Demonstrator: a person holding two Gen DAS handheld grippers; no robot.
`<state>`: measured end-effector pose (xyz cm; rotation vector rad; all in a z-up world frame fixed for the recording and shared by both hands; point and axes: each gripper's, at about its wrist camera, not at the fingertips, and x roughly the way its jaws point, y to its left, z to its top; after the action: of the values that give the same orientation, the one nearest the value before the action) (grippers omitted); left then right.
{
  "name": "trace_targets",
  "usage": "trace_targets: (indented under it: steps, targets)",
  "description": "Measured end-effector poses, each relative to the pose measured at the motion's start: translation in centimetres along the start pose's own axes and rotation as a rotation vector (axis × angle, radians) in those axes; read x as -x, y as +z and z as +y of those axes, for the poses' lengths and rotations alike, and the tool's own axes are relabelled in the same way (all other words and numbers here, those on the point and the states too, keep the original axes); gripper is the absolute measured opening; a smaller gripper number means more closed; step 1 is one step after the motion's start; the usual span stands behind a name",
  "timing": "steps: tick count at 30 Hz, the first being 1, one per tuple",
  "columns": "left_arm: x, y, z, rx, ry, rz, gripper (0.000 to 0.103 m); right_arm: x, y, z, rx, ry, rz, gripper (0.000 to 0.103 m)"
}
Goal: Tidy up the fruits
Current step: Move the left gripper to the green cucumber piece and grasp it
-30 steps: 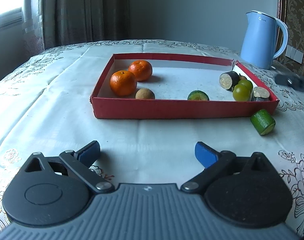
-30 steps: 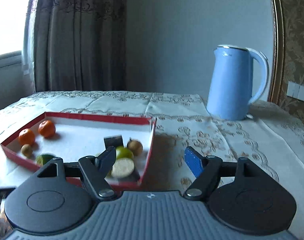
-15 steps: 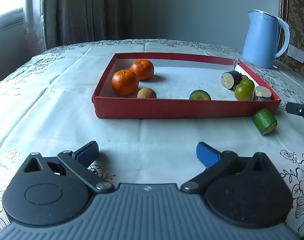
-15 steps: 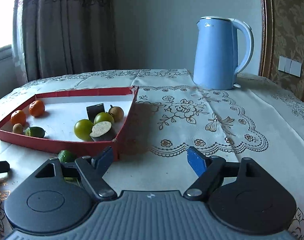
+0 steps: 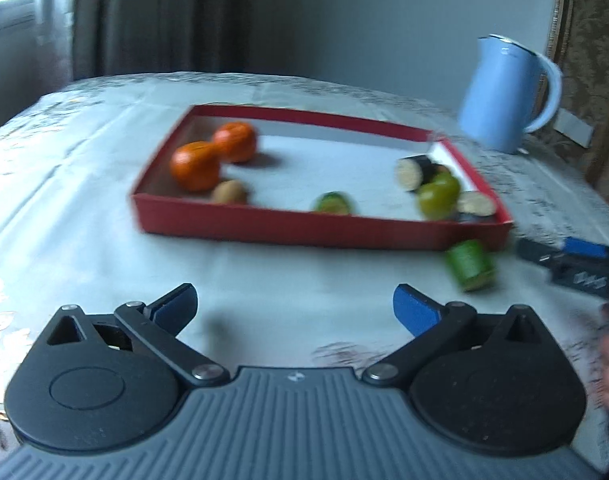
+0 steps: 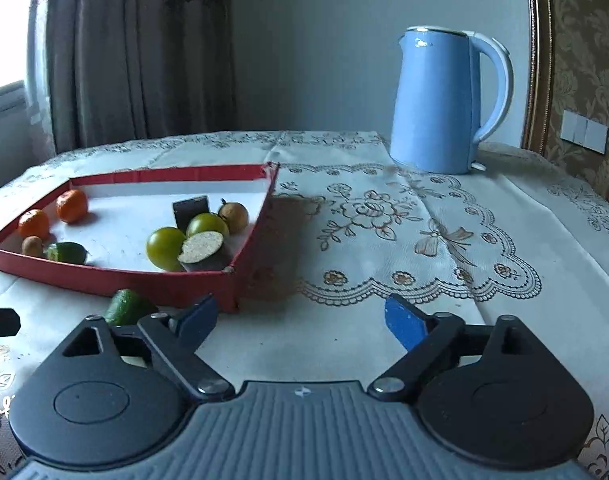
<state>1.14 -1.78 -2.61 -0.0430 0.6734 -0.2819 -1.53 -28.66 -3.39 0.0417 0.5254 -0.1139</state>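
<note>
Right gripper (image 6: 300, 316) low over the table (image 6: 384, 320), fingers (image 6: 404, 322) spreading wider than a second ago, nothing between them. View swung since then: earlier the red tray (image 6: 116, 278) filling the lower left and partly hidden behind the left finger, now sitting clear at middle left, with the stray green cucumber piece (image 6: 126, 312) showing just outside the tray's near wall, at the lower left, peeking past the left finger. Same piece in the left wrist view at right of centre (image 5: 470, 266), on the cloth just beside the tray's near right corner (image 5: 500, 236), and the right gripper's dark finger with its blue pad entering from the right edge (image 5: 572, 260), closer to the piece than half a second ago. Left gripper (image 5: 294, 308) released, fingers wide apart, empty, hanging back over bare cloth; its picture blurred by motion. Inside the tray: two oranges (image 6: 70, 206) at the far left, a small brown fruit (image 6: 32, 246), another green piece (image 6: 66, 252), two green round fruits (image 6: 166, 248) and cut dark pieces (image 6: 202, 250) toward the right corner. Blue kettle (image 6: 436, 100) well apart at upper right. Judged from this: widening fingers and the lower, nearer approach point to a pick of the one piece left outside, with the tray wall close enough to obstruct one finger.
</note>
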Motion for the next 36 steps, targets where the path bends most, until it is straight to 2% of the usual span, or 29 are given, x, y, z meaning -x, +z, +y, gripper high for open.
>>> trace_targets:
  steps: [5, 8, 11, 15, 24, 30, 32, 36]
  targets:
    - [-0.8, 0.6, -3.6, -0.052, -0.016, 0.009, 0.103, 0.2, -0.1, -0.2, -0.016, -0.038, -0.006, 0.093]
    - [-1.5, 0.8, -4.7, -0.036, -0.030, 0.032, 0.103, 0.1, -0.1, -0.6, -0.040, -0.051, 0.002, 0.093]
    - [-2.3, 1.2, -5.7, -0.016, -0.035, 0.051, 0.103, 0.0, -0.1, -1.2, -0.074, -0.107, 0.006, 0.093]
    - [-3.0, 1.6, -7.3, -0.009, -0.047, 0.050, 0.103, -0.3, -0.2, -1.9, -0.115, -0.120, 0.030, 0.093]
    - [-5.2, 2.0, -9.3, -0.009, -0.011, 0.096, 0.103, -0.4, -0.2, -2.3, -0.140, -0.110, 0.038, 0.093]
    - [-5.8, 1.7, -9.9, -0.026, 0.037, 0.083, 0.103, -0.4, -0.2, -2.3, -0.143, -0.111, 0.037, 0.093]
    - [-5.8, 1.6, -10.0, -0.036, 0.050, 0.075, 0.101, -0.4, -0.2, -2.4, -0.145, -0.104, 0.039, 0.093]
    - [-5.6, 1.6, -9.9, -0.035, 0.029, 0.064, 0.094, -0.6, -0.2, -2.3, -0.144, -0.104, 0.048, 0.093]
